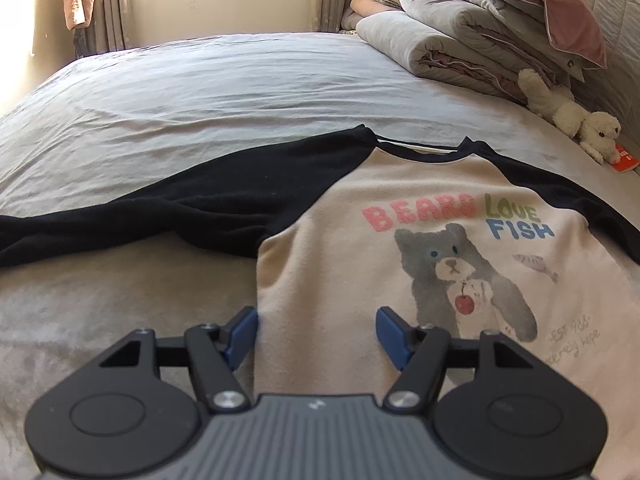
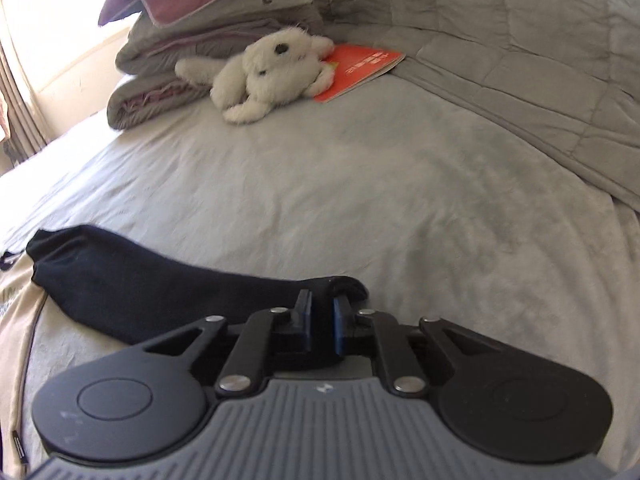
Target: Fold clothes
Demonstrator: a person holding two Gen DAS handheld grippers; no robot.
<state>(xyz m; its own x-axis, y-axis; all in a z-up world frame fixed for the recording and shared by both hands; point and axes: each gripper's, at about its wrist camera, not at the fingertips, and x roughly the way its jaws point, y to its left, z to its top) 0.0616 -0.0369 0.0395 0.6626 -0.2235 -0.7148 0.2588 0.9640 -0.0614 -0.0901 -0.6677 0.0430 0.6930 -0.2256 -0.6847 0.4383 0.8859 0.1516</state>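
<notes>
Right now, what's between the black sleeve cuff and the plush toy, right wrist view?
Only bare grey bedsheet between the black sleeve cuff and the plush toy; right wrist view shows it.

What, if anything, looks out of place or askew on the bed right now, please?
Nothing is damaged or spilled. The shirt lies face up; its right sleeve is creased near the cuff. A plush toy sprawls over an orange booklet.

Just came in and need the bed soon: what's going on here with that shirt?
Someone is folding a raglan shirt on the bed with two hand-held grippers. The right gripper has its jaws nearly closed at the cuff of the right black sleeve, apparently pinching it. The left gripper hovers with jaws wide open over the cream body's edge. No fold shows yet; the left sleeve lies spread out.
</notes>
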